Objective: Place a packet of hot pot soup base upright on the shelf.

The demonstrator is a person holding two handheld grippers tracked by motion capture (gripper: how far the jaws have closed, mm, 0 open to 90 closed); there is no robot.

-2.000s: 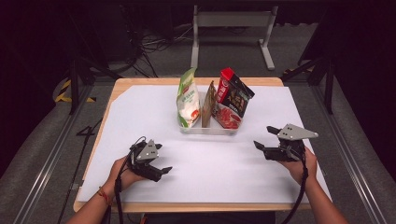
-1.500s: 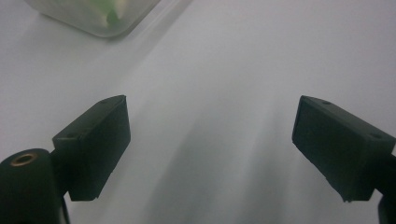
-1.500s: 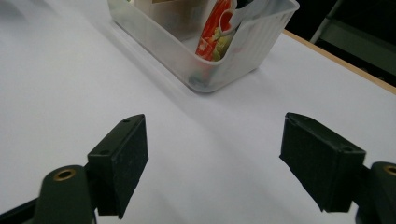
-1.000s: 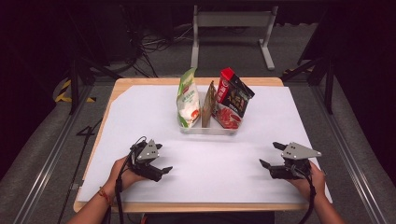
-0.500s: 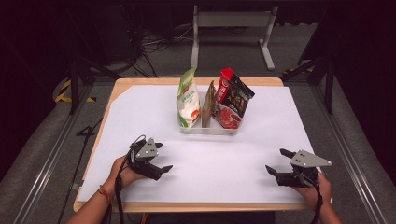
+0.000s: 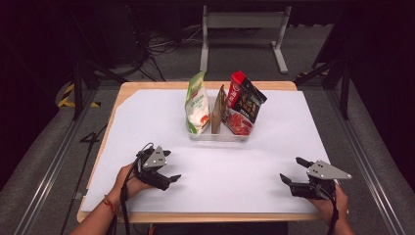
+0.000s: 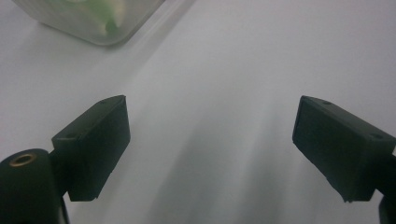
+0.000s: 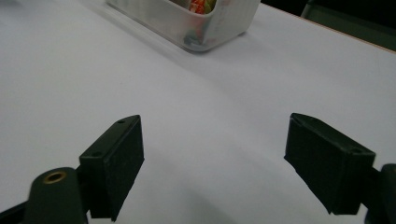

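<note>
Two grippers spread, empty: left gripper [image 6: 168, 165] | right gripper [image 6: 292, 170] | snack bin [image 6: 218, 136] beyond, well apart

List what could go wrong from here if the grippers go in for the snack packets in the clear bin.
1. The green-white bag, brown packet and red-black pouch stand leaning and packed close in the clear bin; pulling one may tip its neighbours.
2. The bin looks light, so a one-sided tug could drag it across the white sheet.
3. The left gripper and right gripper, both open, might collide converging on the narrow bin.
</note>
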